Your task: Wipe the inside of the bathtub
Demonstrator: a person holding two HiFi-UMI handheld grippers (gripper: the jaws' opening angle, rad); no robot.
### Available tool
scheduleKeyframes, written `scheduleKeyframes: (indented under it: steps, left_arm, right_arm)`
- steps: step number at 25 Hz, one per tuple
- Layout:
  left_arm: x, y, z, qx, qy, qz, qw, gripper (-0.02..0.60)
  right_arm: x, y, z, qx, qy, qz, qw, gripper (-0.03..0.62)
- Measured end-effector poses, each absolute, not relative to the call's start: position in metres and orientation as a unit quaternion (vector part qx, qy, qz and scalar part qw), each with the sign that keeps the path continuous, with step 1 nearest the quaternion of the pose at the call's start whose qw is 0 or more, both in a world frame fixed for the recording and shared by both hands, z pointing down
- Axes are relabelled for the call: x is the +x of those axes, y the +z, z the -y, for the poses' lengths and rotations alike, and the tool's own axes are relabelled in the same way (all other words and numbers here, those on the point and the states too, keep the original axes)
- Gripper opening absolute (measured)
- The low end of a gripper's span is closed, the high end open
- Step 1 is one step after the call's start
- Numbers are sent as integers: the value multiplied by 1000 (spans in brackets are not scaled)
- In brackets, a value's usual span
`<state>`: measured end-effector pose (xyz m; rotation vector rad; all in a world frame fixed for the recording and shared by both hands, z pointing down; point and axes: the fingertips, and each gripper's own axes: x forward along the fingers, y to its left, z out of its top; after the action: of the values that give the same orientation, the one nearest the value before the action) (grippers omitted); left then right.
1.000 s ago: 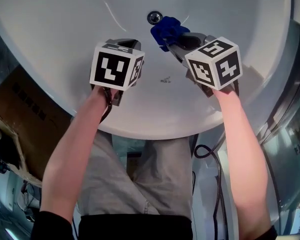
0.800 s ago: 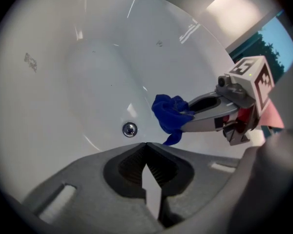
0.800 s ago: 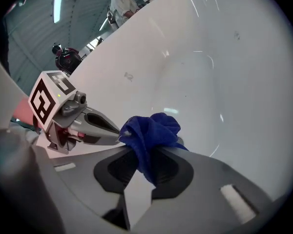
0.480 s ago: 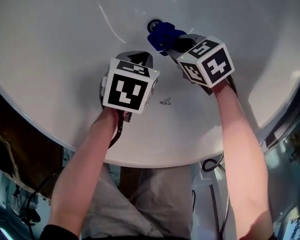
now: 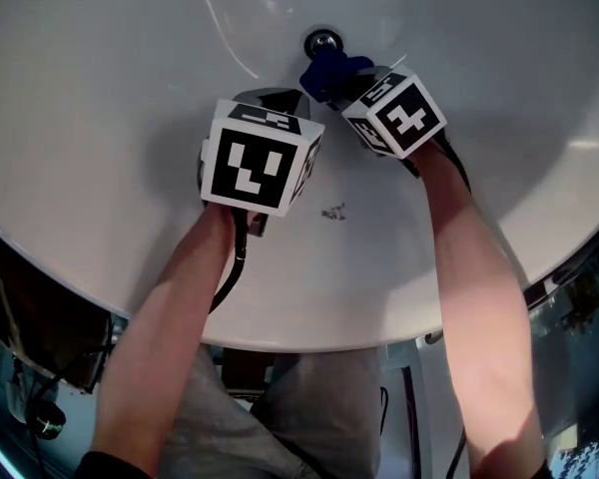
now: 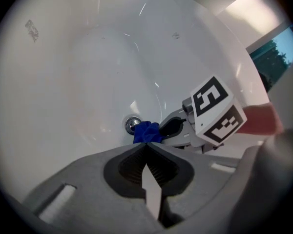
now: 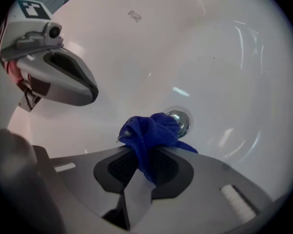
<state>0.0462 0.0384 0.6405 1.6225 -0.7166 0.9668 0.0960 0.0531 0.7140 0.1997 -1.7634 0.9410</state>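
A white bathtub [image 5: 100, 118] fills the head view, its chrome drain [image 5: 321, 40] at the top centre. My right gripper [image 5: 341, 80] is shut on a crumpled blue cloth [image 5: 329, 70] that sits right next to the drain. In the right gripper view the blue cloth [image 7: 151, 135] bulges out of the shut jaws, just in front of the drain [image 7: 179, 121]. My left gripper [image 5: 272, 100] hangs beside it to the left, jaws shut with nothing between them; its view shows the cloth [image 6: 146, 131] and drain [image 6: 132, 125] ahead.
A small dark speck of dirt [image 5: 332, 212] lies on the tub's slope between my arms. The tub's rounded rim [image 5: 309, 337] runs across the bottom, with a cable [image 5: 230, 267] trailing from the left gripper. Cardboard and clutter [image 5: 20, 337] lie on the floor at lower left.
Both grippers have moved farther into the tub toward the drain. The blue cloth now sits closer to the drain than a second ago.
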Motion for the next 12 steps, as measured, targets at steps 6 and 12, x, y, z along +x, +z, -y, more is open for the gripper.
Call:
scheduleKeyframes:
  steps: [6, 12]
  left_arm:
    - [47, 646, -43, 675, 404, 300, 540, 5]
    - [46, 643, -45, 671, 407, 296, 544, 5]
  right_arm:
    - [100, 732, -84, 57, 401, 720, 563, 75]
    - [97, 731, -97, 32, 402, 706, 582, 75]
